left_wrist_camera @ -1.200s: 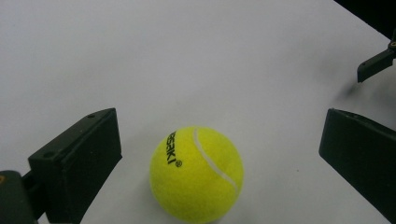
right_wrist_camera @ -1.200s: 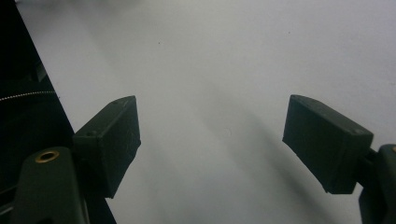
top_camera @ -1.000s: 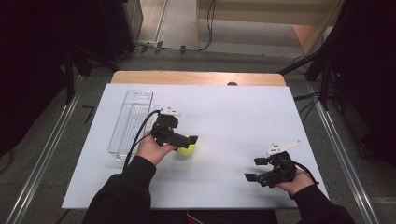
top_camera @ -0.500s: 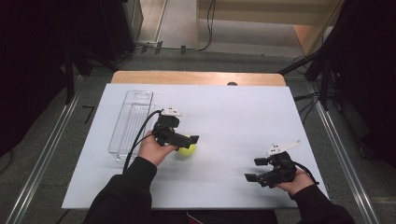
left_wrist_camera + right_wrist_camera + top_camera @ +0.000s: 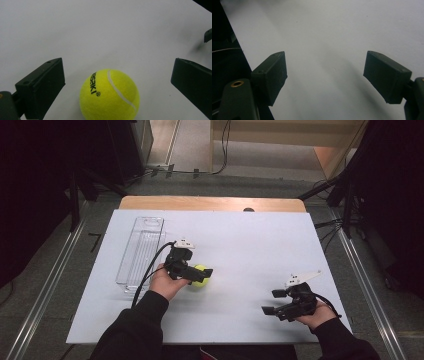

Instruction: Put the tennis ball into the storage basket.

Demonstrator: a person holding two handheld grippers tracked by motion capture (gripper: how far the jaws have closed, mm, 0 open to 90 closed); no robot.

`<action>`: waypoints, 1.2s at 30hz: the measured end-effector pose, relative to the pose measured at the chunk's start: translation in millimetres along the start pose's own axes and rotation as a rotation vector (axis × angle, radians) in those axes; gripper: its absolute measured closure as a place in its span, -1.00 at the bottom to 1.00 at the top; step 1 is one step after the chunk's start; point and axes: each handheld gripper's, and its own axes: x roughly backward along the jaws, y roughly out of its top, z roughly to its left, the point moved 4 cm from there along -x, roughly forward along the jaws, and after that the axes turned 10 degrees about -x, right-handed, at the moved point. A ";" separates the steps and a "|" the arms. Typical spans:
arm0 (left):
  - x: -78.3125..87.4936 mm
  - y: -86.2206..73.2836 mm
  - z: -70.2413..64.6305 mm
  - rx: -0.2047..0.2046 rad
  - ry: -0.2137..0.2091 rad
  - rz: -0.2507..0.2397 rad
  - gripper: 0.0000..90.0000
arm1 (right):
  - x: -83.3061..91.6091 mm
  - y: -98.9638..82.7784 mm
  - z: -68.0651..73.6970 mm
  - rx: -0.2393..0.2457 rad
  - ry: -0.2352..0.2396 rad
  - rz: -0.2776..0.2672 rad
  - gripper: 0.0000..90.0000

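A yellow tennis ball [image 5: 201, 275] [image 5: 109, 95] rests on the white table [image 5: 240, 245]. My left gripper [image 5: 204, 273] [image 5: 117, 85] is open, its jaws standing wide on either side of the ball without touching it. My right gripper [image 5: 272, 301] [image 5: 325, 75] is open near the table's front right, low over the bare white surface with nothing between its jaws.
A clear plastic tray [image 5: 141, 252] lies lengthwise at the left of the table, just left of my left hand. Beyond the table's far edge a wooden strip [image 5: 210, 203] shows. The table's dark left edge [image 5: 229, 50] shows in the right gripper view.
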 end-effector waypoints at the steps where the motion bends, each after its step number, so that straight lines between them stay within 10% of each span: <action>1: -1.0 -1.2 0.0 -0.004 0.001 0.007 -1.00 | 0.0 0.0 0.0 0.001 0.000 0.000 -0.62; 36: -28.9 -29.8 -4.8 -0.018 0.000 0.107 -1.00 | -0.8 -0.3 0.7 0.006 -0.003 0.009 -0.62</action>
